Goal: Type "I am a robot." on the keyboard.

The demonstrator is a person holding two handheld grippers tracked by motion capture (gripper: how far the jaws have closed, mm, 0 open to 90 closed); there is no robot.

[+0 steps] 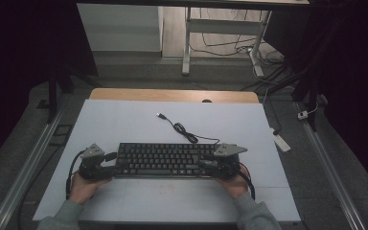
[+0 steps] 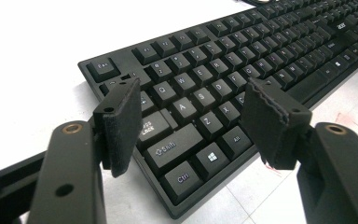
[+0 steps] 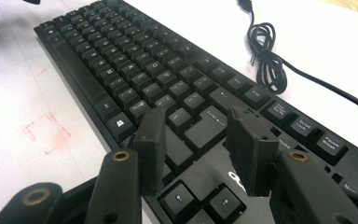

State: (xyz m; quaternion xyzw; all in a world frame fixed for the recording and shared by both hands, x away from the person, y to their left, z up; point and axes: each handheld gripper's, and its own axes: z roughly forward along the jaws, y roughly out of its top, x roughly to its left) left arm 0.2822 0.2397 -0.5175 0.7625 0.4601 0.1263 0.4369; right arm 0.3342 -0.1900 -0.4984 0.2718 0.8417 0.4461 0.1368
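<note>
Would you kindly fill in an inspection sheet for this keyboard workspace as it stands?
Surface: white table, faint red marks near the front edge.
Job's things: black keyboard lying flat, square to the person.
Clutter: nothing seen.
Grippers: left tongs open over the keyboard's left end; right tongs open over its right end, nothing pinched.
Cables: keyboard cable loosely bundled behind it, plug free.
Surroundings: desk legs and floor wires behind; dark sides.

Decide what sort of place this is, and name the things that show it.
Probably a lab or workshop recording station: a white-topped table with a black computer keyboard, metal floor rails, and a grey height-adjustable desk frame with loose cables behind.
</note>
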